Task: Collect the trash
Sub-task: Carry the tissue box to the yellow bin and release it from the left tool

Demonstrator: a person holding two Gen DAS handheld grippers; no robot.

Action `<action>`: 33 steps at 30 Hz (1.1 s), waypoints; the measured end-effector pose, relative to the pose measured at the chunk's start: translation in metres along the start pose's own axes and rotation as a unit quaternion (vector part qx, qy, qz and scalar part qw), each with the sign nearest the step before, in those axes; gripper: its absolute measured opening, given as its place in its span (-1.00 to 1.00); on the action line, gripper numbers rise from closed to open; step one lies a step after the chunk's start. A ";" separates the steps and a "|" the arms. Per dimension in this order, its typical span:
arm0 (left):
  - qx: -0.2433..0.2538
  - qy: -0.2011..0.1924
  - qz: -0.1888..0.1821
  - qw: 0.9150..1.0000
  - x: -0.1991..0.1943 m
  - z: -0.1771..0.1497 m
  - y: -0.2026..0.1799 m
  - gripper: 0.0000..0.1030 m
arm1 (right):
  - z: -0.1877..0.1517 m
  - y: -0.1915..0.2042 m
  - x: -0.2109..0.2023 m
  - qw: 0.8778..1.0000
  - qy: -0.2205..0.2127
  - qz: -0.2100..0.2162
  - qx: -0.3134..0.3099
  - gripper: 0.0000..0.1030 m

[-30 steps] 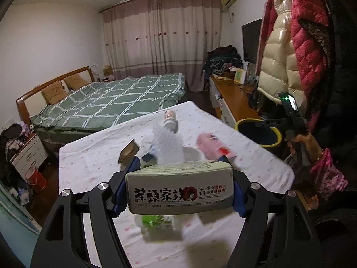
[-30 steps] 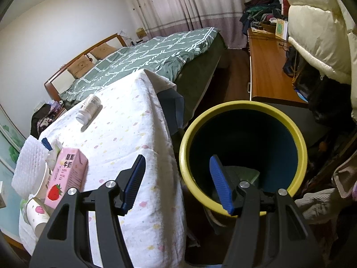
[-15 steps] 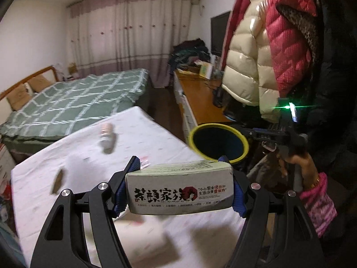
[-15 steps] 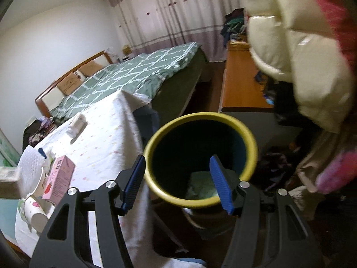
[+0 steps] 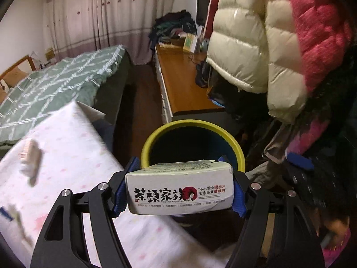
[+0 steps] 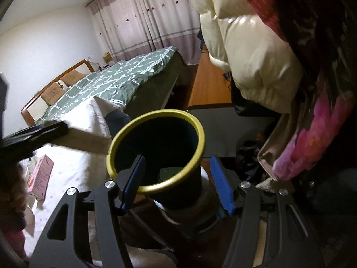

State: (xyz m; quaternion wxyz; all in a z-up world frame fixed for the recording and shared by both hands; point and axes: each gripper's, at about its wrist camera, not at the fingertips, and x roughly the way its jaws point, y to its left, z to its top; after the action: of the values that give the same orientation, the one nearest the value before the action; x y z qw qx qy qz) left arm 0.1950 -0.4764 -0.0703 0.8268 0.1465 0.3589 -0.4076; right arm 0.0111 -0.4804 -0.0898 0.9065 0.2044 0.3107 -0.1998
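Left gripper (image 5: 179, 186) is clamping a white carton (image 5: 179, 189) just before the yellow-rimmed bin (image 5: 236, 149), right gripper (image 6: 177, 184) is hanging wide, nothing held, at the bin's near rim.

Table under a white cloth (image 5: 73, 156) with faint pastel spots. On it: pink carton (image 6: 41, 175) lying flat near the edge in the right wrist view; a small bottle (image 5: 31, 158) on its side, blurred, in the left wrist view. Yellow-rimmed bin (image 6: 156, 151) stands on dark floor (image 5: 142, 102) beside the table's corner.
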 end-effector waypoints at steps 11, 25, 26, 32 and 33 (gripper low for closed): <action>-0.038 -0.013 0.009 0.999 0.015 0.002 0.001 0.74 | -0.010 0.000 0.003 1.000 0.013 -0.008 -0.001 0.28; -0.086 -0.120 0.141 0.979 -0.205 -0.090 0.077 0.89 | -0.021 0.081 0.006 0.997 0.031 0.037 -0.053 0.29; -0.094 -0.125 0.157 0.975 -0.221 -0.101 0.087 0.90 | -0.023 0.089 0.004 0.997 0.031 0.040 -0.058 0.29; -0.157 -0.131 0.269 0.941 -0.299 -0.169 0.144 0.90 | -0.033 0.156 0.003 0.990 0.039 0.081 -0.108 0.29; -0.171 -0.131 0.287 0.933 -0.312 -0.181 0.155 0.90 | -0.035 0.172 0.003 0.988 0.041 0.094 -0.120 0.29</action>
State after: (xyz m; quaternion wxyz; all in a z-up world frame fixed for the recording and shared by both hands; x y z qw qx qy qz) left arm 0.1018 -0.1055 0.0173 0.9609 0.0447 0.2542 -0.1004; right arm 0.0802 -0.3195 -0.0746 0.9258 0.1309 0.3484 -0.0666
